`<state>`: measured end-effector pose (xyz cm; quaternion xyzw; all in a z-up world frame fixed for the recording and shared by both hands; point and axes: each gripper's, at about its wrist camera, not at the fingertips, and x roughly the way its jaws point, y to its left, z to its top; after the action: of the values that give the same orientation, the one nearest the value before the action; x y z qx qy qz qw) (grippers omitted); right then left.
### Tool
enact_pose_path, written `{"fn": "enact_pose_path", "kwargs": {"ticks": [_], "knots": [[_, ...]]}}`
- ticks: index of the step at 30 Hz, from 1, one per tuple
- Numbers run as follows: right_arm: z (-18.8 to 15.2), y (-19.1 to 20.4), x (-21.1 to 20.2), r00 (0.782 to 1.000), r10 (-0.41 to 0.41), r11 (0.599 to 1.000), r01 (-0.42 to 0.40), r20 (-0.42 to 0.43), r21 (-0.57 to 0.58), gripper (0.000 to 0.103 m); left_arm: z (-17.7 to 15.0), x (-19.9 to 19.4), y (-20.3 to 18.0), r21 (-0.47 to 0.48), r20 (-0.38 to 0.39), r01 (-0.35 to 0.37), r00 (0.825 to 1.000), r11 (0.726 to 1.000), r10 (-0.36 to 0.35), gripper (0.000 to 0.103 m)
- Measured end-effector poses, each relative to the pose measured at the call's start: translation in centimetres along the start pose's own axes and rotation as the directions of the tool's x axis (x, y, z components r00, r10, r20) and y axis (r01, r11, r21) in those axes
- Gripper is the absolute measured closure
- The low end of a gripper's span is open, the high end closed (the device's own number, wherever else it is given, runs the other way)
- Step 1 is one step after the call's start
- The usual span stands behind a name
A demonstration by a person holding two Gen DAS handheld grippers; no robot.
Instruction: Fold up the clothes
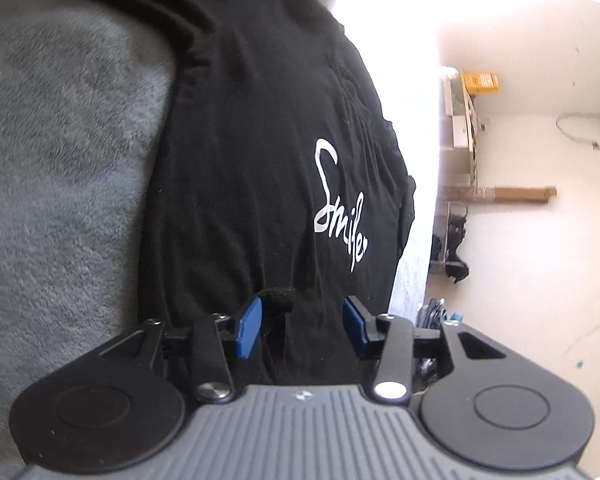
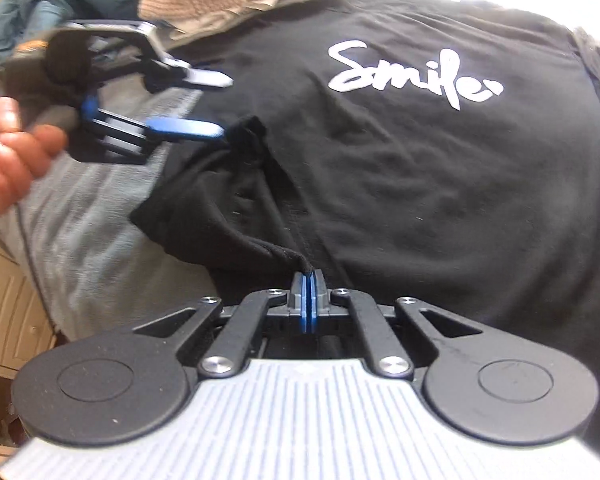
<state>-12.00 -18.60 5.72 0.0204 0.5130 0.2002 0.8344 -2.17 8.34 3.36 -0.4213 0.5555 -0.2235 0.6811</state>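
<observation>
Left wrist view: black T-shirt (image 1: 260, 140) spread flat on grey blanket (image 1: 60, 160); left claw (image 1: 302, 330) parted, sleeve tip at 11 o'clock against one pad, unclamped.

Right wrist view: right claw (image 2: 309, 304) clamped on sleeve hem (image 2: 300, 264). Advisable: carry sleeve toward 1 o'clock, keeping hem taut, laying flat.

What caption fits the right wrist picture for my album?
Right gripper pinches the sleeve hem of the black Smile T-shirt while the open left gripper hovers nearby.
</observation>
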Motion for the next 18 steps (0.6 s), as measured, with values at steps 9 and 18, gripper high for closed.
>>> {"fn": "enact_pose_path", "kwargs": {"ticks": [9, 18], "knots": [[-0.4, 0.2, -2.4, 0.999, 0.017, 1.0, -0.016, 0.041, -0.015, 0.102, -0.8, 3.7, -3.3, 0.407, -0.134, -0.139, 0.969, 0.903, 0.209, 0.049], [-1.0, 0.0, -4.8, 0.993, -0.03, 1.0, 0.029, 0.112, 0.006, 0.102, 1.1, 4.1, -2.0, 0.354, -0.124, -0.141, 0.973, 0.925, 0.196, 0.055]]}}
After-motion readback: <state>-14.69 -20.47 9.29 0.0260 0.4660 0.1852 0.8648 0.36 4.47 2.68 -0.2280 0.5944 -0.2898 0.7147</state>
